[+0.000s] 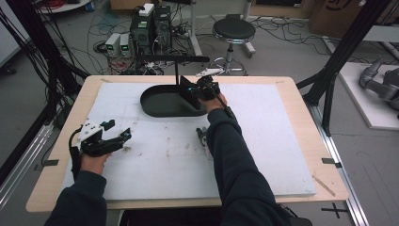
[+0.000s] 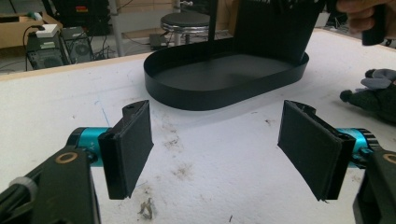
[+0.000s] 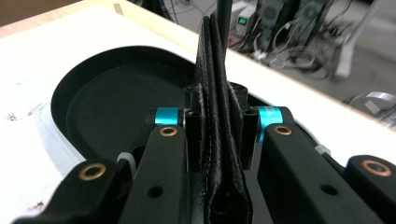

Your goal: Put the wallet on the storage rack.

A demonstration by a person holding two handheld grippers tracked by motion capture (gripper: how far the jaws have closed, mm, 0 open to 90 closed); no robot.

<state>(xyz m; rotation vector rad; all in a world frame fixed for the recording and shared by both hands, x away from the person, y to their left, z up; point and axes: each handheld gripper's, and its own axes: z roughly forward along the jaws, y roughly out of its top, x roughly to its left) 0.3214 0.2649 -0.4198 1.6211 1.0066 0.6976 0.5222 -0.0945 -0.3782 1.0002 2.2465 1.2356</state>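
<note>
- Left gripper (image 1: 123, 136) rests low at the near left, jaws spread wide with nothing between them.
- Right gripper (image 1: 188, 92) reaches far forward, arm outstretched, jaws clamped on a flat black piece (image 3: 218, 116).

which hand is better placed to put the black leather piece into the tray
Right. The right claw is already shut on the black leather piece and holds it over the black oval tray. The left claw stands open near the table's left edge, apart from the tray.
</note>
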